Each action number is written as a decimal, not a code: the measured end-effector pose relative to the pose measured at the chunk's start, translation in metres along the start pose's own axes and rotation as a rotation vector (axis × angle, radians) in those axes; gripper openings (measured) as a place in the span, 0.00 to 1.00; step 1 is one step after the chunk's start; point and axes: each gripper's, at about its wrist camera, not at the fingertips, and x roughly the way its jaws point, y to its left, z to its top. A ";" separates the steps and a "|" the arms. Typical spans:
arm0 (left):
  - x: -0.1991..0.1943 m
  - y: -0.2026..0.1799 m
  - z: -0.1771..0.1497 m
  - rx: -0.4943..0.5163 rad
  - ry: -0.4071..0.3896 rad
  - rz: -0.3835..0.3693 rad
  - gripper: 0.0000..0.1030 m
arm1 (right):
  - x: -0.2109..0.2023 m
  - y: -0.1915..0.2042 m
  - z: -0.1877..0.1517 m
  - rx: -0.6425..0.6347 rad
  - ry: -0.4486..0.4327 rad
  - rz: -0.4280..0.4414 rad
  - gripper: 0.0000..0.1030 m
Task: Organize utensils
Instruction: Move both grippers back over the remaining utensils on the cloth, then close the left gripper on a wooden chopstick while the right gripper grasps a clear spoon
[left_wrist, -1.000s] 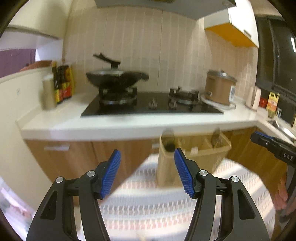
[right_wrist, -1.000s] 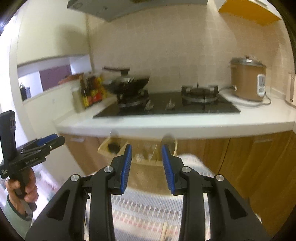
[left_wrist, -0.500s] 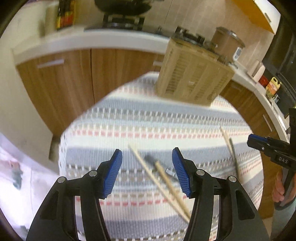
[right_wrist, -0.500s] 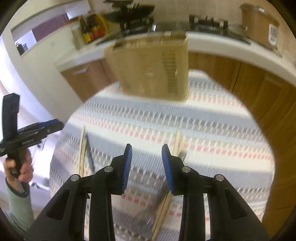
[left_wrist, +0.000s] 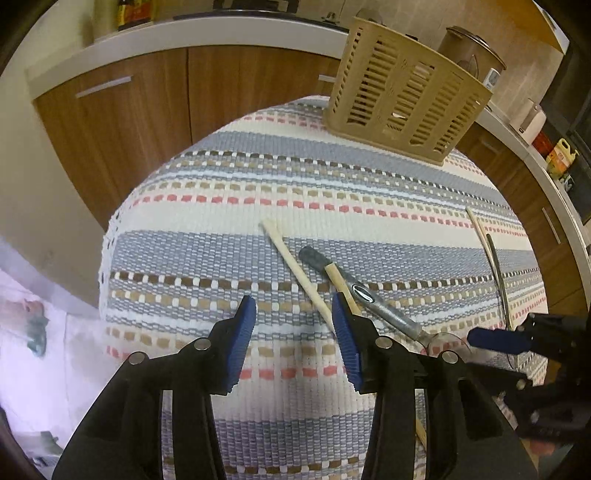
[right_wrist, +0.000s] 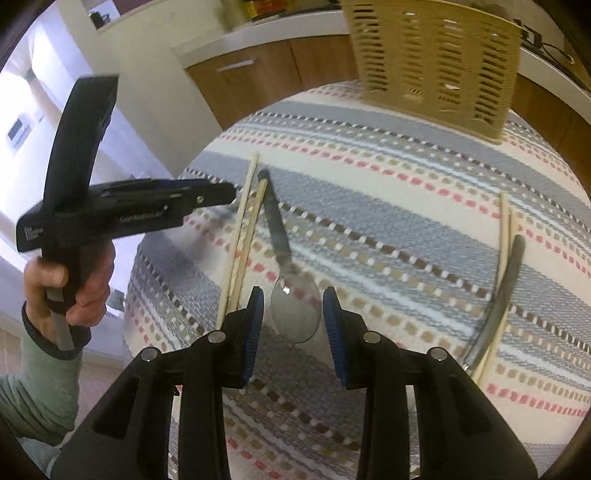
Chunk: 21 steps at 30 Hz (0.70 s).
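A pair of wooden chopsticks (left_wrist: 295, 260) and a metal spoon (left_wrist: 373, 299) lie on the striped cloth just ahead of my open left gripper (left_wrist: 293, 321). In the right wrist view my open right gripper (right_wrist: 293, 314) hovers over the spoon's bowl (right_wrist: 295, 310), with the chopsticks (right_wrist: 242, 236) to its left. A second spoon (right_wrist: 508, 291) and chopstick pair (right_wrist: 502, 236) lie at the right; they also show in the left wrist view (left_wrist: 493, 254). A beige slotted utensil basket (left_wrist: 402, 94) stands at the table's far edge (right_wrist: 432, 62).
The round table carries a striped woven cloth (left_wrist: 258, 177). Wooden cabinets (left_wrist: 147, 103) and a white countertop (left_wrist: 184, 31) lie beyond it. The left gripper's body (right_wrist: 122, 214) and the hand holding it reach in at the left of the right wrist view.
Both grippers tilted down from the stove and counter to the table, then moved closer over the utensils. Both stayed open.
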 end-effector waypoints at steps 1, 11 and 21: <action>0.002 0.000 0.000 0.000 0.002 0.001 0.39 | 0.001 0.001 -0.002 0.003 0.001 -0.002 0.29; -0.004 -0.012 0.001 -0.002 -0.015 -0.040 0.39 | 0.017 0.012 0.000 -0.072 0.025 -0.070 0.30; -0.001 -0.029 -0.002 0.020 0.031 -0.148 0.39 | 0.013 0.024 -0.023 -0.100 -0.027 -0.162 0.27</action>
